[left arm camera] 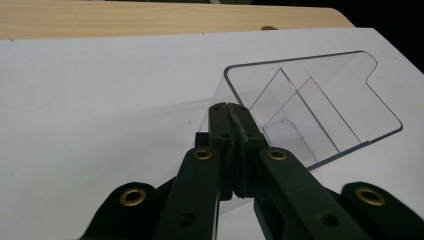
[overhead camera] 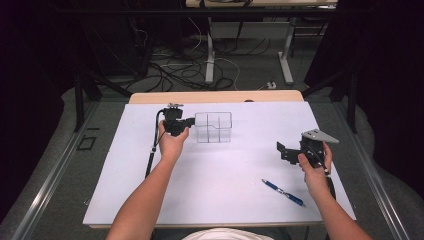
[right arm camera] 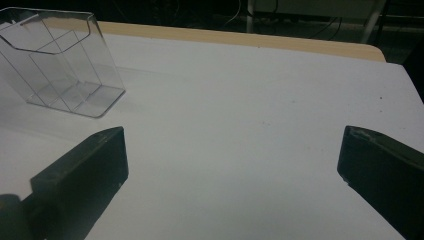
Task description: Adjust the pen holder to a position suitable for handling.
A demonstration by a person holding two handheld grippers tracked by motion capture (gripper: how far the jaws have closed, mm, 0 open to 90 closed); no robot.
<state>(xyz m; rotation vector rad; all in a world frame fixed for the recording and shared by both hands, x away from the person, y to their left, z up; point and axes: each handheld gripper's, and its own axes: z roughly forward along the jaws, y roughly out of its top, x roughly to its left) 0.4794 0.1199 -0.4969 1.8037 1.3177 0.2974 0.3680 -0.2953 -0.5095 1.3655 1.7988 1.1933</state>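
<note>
One blue pen [overhead camera: 283, 192] lies nearest on the worktop [overhead camera: 225, 165]. Two grippers follow: the right gripper [overhead camera: 283, 151], fingers spread and empty; the left gripper [overhead camera: 191, 121], fingers pinching the wall of one clear divided box [overhead camera: 214, 127] farther back.

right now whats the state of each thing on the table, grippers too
left gripper: jaws shut on the near wall of the clear organizer
clear organizer: upright on the white sheet, compartments empty
right gripper: jaws wide open, nothing between them, held above the sheet
blue pen: lying flat on the sheet, untouched, near the right hand
</note>
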